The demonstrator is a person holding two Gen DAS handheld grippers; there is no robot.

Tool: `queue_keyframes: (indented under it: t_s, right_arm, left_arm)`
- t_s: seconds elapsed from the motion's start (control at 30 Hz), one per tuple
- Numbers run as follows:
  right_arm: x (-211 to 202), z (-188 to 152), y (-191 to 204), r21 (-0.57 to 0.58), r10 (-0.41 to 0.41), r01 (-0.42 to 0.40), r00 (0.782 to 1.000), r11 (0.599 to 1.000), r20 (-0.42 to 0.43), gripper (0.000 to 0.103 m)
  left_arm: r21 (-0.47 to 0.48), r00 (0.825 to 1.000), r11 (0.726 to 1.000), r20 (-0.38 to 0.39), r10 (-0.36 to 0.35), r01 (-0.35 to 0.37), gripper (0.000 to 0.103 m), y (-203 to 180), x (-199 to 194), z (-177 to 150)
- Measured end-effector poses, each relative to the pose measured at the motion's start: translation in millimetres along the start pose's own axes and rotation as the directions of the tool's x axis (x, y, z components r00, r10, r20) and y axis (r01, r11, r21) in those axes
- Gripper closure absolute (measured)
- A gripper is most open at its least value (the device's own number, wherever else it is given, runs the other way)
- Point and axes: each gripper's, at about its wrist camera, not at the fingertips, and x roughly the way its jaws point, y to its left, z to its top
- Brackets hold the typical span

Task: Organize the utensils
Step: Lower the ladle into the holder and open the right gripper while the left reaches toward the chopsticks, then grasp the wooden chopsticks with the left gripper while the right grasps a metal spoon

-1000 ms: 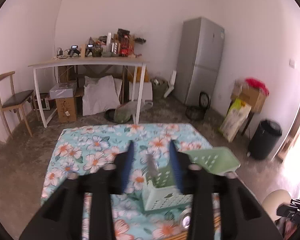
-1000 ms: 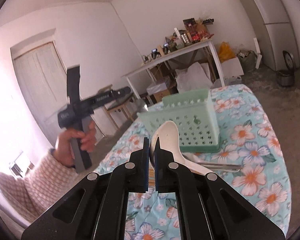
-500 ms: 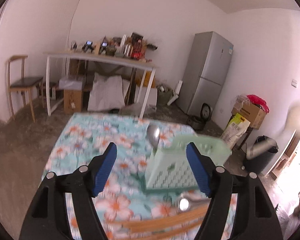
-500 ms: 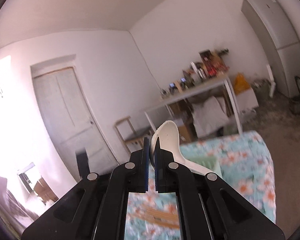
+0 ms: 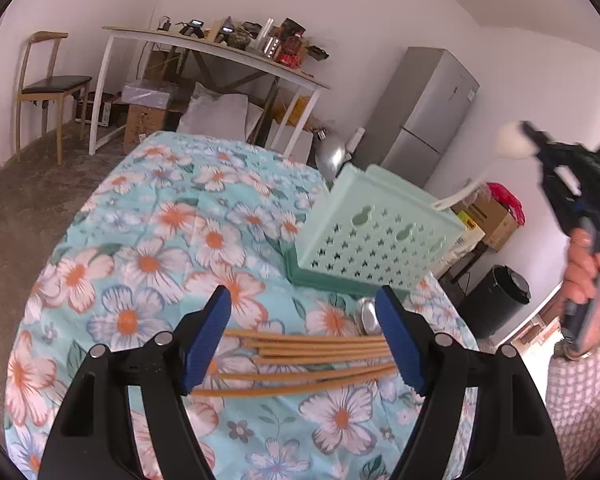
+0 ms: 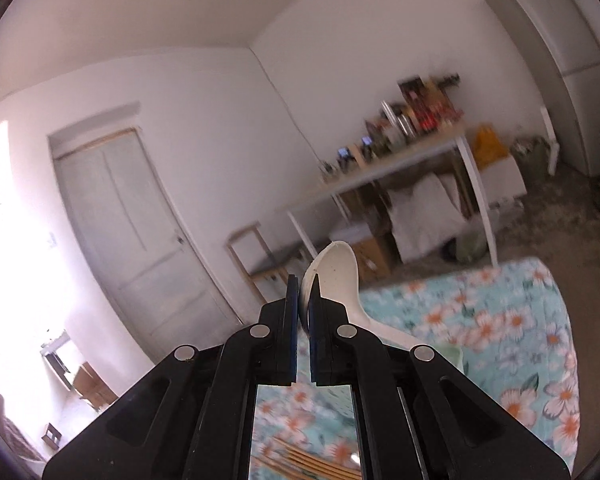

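Where the turquoise floral-print cloth-covered table (image 5: 148, 240) fills the left wrist view, we note the pale green perforated plastic basket (image 5: 374, 226) standing tilted in the picture near the table's far right edge, on a darker green base. A shiny metal spoon bowl (image 5: 330, 156) rises above the basket's far rim; we cannot tell how its handle sits inside. Toward the near edge, a loose row of light wooden chopsticks (image 5: 308, 360) lies flat on the cloth, running crosswise. The round end of a second metal utensil (image 5: 366, 316) lies on the cloth between the chopsticks and the basket's base.

We record the left gripper (image 5: 304, 340) with its blue-padded jaws spread wide and empty, above the chopsticks; the sticks show between the pads, with no pad pressing on them.

The right gripper (image 6: 304, 304) is clenched on the bowl end of a white plastic spoon (image 6: 338, 280), jaws nearly together. In the left wrist view, that gripper appears raised off the table's right side, held by a hand (image 5: 588, 272) in a checked sleeve, with the spoon's white handle trailing down toward the basket's top right corner.
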Motion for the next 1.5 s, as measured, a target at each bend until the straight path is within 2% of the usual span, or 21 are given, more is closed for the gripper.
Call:
queue_keyframes:
  t_s: [0.1,0.23,0.3,0.33,0.37,0.43,0.57,0.77,0.87,0.97,1.07,1.17,1.27,1.43,1.5]
  right_arm:
    - [20.3,-15.8,-10.6,0.012,-0.062,0.063,0.996,0.998,-0.063,0.099]
    - [34.3,-30.0,-13.1,-0.031,-0.163,0.16,0.98,0.987,-0.119,0.093]
    - [34.0,-33.0,-8.2,-0.073,-0.212,0.204,0.97,0.976,-0.122,0.084]
    - [31.3,-33.9,-4.4,-0.096,-0.235,0.225,0.966,0.97,-0.112,0.073]
    - [30.2,-37.0,-2.0,-0.112,-0.25,0.238,0.963,0.965,-0.101,0.067]
    - [25.5,-36.8,3.9,-0.15,-0.284,0.272,0.956,0.951,-0.068,0.049]
    - [14.1,-34.1,11.1,-0.194,-0.326,0.317,0.945,0.928,-0.016,0.041]
    - [-10.2,-37.6,11.1,-0.156,-0.323,0.322,0.946,0.934,0.02,0.04]
    - [-26.0,-54.4,5.3,-0.108,-0.311,0.31,0.95,0.945,0.004,0.038]
    - [-32.3,-77.1,-4.8,-0.06,-0.31,0.307,0.949,0.95,-0.052,0.037]
    - [-35.8,-112.7,-20.6,0.01,-0.313,0.317,0.939,0.948,-0.146,0.036]
    - [-33.7,-146.8,-37.0,0.087,-0.295,0.324,0.925,0.942,-0.241,0.036]
    - [-29.2,-176.3,-46.6,0.118,-0.292,0.341,0.906,0.933,-0.308,0.036]
    - [-23.0,-199.0,-53.0,0.144,-0.268,0.331,0.902,0.933,-0.337,0.037]
    - [-23.5,-203.4,-56.2,0.16,-0.254,0.32,0.908,0.934,-0.333,0.038]
  left_arm:
    - [0.022,1.0,1.0,-0.005,-0.015,0.015,0.031,-3.3,-0.4,-5.9]
    - [0.045,1.0,0.999,0.011,-0.026,0.025,0.031,-6.5,-5.8,-8.7]
    - [0.037,0.999,0.999,0.016,-0.031,0.031,0.031,-4.8,-9.0,-8.7]
    - [0.033,0.999,0.999,0.017,-0.031,0.031,0.031,-3.6,-10.3,-8.7]
    - [0.028,0.999,0.999,0.02,-0.029,0.029,0.031,-2.2,-12.2,-9.0]
    - [0.019,0.999,0.999,0.022,-0.027,0.026,0.03,0.4,-15.5,-10.0]
    - [0.008,1.0,1.0,0.017,-0.021,0.021,0.03,2.7,-18.1,-10.4]
    - [0.025,0.999,1.0,0.032,-0.014,0.013,0.03,-3.5,-25.8,-7.8]
    - [0.027,0.999,1.0,0.035,-0.008,0.007,0.03,-5.4,-28.8,-7.0]
    - [0.027,1.0,1.0,0.023,-0.006,0.006,0.03,-6.3,-27.0,-7.2]
    - [0.034,1.0,0.999,0.0,-0.006,0.006,0.03,-11.4,-20.2,-8.2]
    - [0.047,1.0,0.999,-0.015,-0.011,0.011,0.03,-18.6,-13.7,-8.6]
    - [0.066,1.0,0.998,-0.024,-0.014,0.016,0.03,-25.0,-7.2,-10.3]
    - [0.097,0.998,0.995,-0.053,-0.029,0.034,0.03,-35.7,8.0,-9.4]
    - [0.112,0.997,0.993,-0.06,-0.04,0.046,0.036,-41.5,14.6,-7.0]
